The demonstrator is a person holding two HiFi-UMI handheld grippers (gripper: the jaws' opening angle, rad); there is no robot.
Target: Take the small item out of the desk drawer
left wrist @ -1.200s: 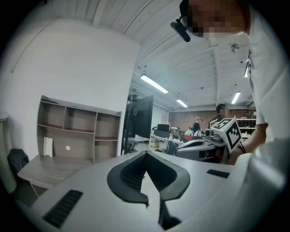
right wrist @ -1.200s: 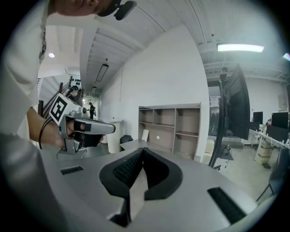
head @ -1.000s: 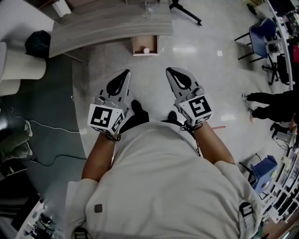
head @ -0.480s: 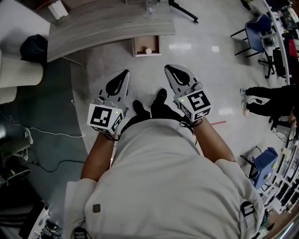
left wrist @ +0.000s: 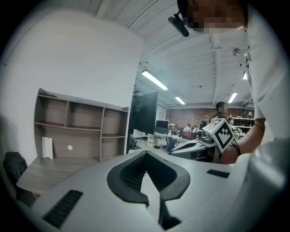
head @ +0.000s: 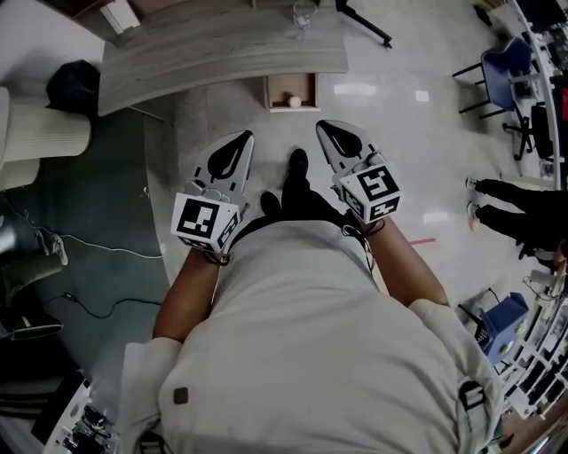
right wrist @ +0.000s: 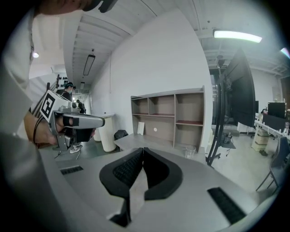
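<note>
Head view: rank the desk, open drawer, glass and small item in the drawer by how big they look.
Largest to smallest:
1. desk
2. open drawer
3. glass
4. small item

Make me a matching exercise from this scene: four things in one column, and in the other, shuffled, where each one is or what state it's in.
Things:
1. small round item
2. glass
3. black bag
4. right gripper

Places or states:
A. beside the white bin
B. jaws shut, nothing between them
C. inside the open drawer
D. standing on the desk

Pairs: 1-C, 2-D, 3-A, 4-B.
</note>
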